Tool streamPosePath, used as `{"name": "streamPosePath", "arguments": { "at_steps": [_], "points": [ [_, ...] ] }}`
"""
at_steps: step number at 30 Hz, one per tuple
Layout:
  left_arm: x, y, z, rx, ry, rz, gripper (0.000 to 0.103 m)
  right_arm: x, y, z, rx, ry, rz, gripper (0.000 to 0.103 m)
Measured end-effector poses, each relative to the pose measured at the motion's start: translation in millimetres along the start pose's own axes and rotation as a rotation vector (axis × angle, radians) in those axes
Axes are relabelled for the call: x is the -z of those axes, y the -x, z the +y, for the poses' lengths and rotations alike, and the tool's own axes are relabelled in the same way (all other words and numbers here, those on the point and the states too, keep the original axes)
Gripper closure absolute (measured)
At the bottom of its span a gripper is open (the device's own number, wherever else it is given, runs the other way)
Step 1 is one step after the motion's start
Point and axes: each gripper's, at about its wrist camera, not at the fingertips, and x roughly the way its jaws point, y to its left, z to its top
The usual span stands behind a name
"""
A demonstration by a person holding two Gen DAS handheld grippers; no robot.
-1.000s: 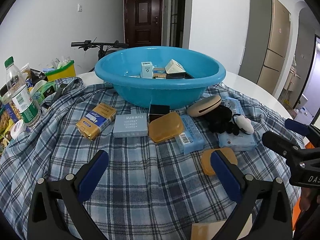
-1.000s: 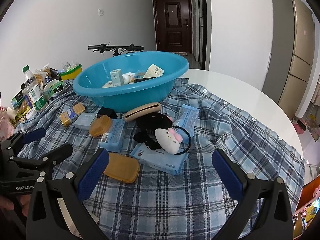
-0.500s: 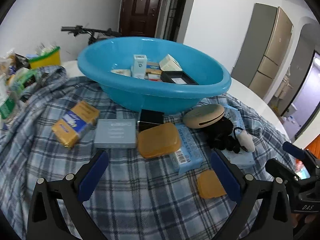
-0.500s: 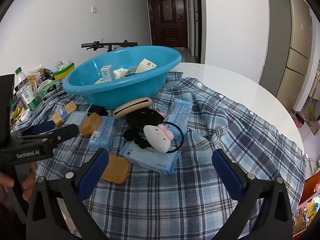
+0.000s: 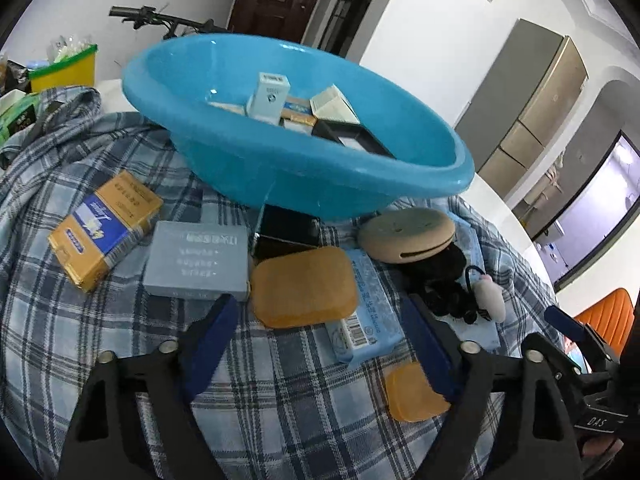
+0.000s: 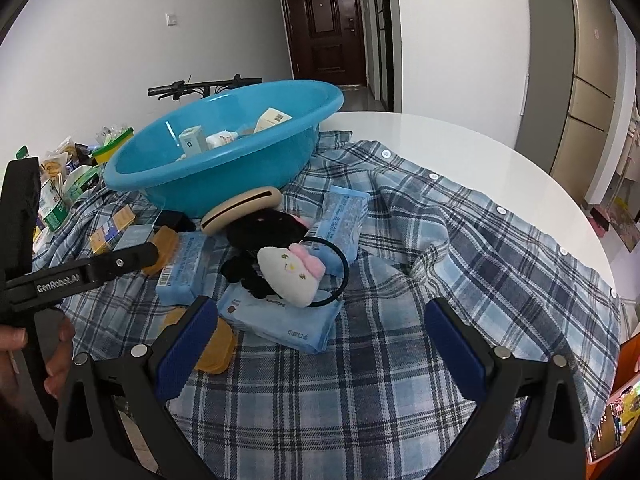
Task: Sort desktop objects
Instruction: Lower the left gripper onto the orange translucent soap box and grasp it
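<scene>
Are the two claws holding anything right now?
No. The left claw is closing around the orange soap box but isn't touching it yet. The right claw is open over the checked cloth.

The left gripper (image 5: 316, 338) points steeply down toward the table, its two blue-padded jaws closing with nothing pressed between them. The right gripper (image 6: 320, 338) also tilts downward, jaws spread wide and empty. A hand (image 6: 38, 354) grips the left gripper's handle at the left edge of the right wrist view.
</scene>
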Motion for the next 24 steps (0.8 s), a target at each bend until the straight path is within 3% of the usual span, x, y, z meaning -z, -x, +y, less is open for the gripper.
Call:
{"name": "streamPosePath", "arguments": {
  "at_steps": [6, 13, 17, 23, 24],
  "points": [
    [0, -14, 1, -0.006, -0.01, 0.035, 0.033, 0, -6, 1, -0.005, 0.0, 0.01, 0.0],
    [-5, -25, 13, 0.021, 0.053, 0.064, 0.033, 1, -9, -1, -0.002, -0.006, 0.017, 0.0],
    [-8, -27, 19, 0.055, 0.099, 0.055, 0.022, 1, -10, 0, -0.005, -0.004, 0.019, 0.0],
    [-10, -29, 17, 0.053, 0.093, 0.049, 0.022, 1, -11, 3, -0.006, 0.006, 0.022, 0.0],
    [-10, -29, 16, 0.044, 0.086, 0.044, 0.029, 1, -11, 3, -0.005, 0.005, 0.022, 0.0]
  ]
}}
